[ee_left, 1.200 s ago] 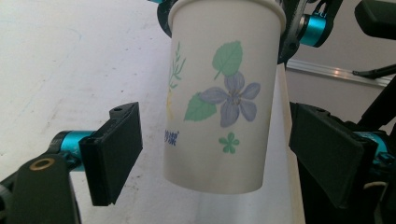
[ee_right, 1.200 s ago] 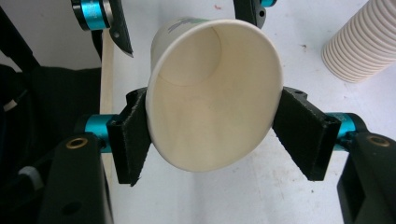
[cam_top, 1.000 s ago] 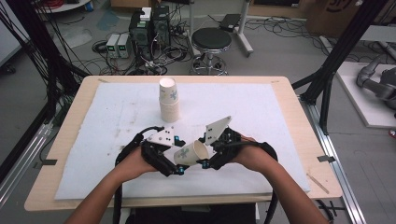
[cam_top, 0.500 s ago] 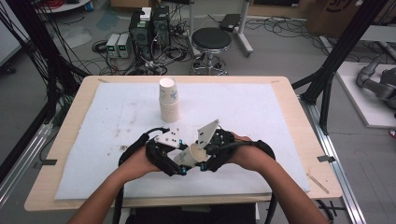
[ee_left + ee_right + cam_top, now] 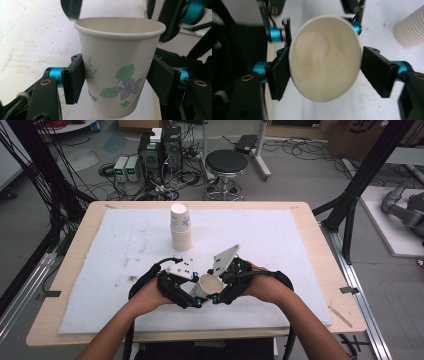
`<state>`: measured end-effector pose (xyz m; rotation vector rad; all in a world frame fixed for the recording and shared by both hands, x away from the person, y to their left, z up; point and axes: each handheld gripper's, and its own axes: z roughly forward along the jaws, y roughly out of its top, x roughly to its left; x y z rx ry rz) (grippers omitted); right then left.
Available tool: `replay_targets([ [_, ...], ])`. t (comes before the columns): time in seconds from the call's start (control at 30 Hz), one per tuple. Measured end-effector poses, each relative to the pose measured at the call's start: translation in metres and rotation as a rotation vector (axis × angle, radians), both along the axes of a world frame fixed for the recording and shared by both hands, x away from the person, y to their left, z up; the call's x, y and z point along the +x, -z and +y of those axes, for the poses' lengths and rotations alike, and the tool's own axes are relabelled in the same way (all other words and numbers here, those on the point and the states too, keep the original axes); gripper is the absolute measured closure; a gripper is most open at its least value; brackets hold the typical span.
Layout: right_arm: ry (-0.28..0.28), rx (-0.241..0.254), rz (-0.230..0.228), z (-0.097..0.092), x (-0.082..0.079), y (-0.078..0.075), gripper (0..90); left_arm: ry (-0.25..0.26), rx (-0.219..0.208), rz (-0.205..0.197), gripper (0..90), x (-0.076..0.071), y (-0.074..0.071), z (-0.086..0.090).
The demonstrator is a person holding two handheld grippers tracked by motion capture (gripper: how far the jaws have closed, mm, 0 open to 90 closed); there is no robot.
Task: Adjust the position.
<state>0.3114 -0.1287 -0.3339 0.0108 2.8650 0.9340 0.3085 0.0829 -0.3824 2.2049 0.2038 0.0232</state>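
White padded sheet (image 5: 280, 245) covers the desk (image 5: 320, 227); cables, boxes and a stool (image 5: 226, 162) crowd the floor behind. Stack of paper cups (image 5: 181, 227) stands well beyond both jaws, upright, mid-sheet.

Single flowered paper cup (image 5: 209, 285) is held off the sheet between the two hands, near the desk's front edge. Left gripper (image 5: 117, 80): jaws have just been closing, cup body between them; both pads now meet the wall about midway down, left pad (image 5: 73, 78) flat on the print, the other on the opposite side. Pinching the cup, by the look of it. Right gripper (image 5: 324, 72): jaws flank the rim, mouth of the cup facing that camera. Near pad seems to touch the rim; far pad stands just off it. Cannot tell whether this one is gripping or already loose.

Step in hand, as judged: passing the cup from one gripper to the other.

Doing it well:
- Left squeeze light; thin paper wall buckles easily.
- Confirm left hold is square before the right jaws spread fully.
- Right gripper backs straight off the rim, no sideways drag.
- Keep cup axis steady during the release.
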Motion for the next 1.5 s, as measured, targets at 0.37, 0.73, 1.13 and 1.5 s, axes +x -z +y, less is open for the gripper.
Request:
replay_targets([
  [0.37,0.169,0.34,0.042,-0.053,0.002,-0.003,22.1,-0.155,-0.139,0.007,32.9,-0.001,0.017,0.03],
  [0.73,0.419,0.478,0.004,-0.105,-0.003,0.034,22.2,-0.339,-0.297,-0.042,32.3,-0.002,0.03,0.067],
  [1.13,0.597,0.486,-0.047,-0.143,-0.012,0.074,22.7,-0.466,-0.386,-0.104,32.0,-0.005,0.035,0.093],
  [1.5,0.69,0.527,-0.091,-0.16,-0.015,0.08,22.3,-0.546,-0.439,-0.154,31.6,-0.008,0.037,0.112],
])
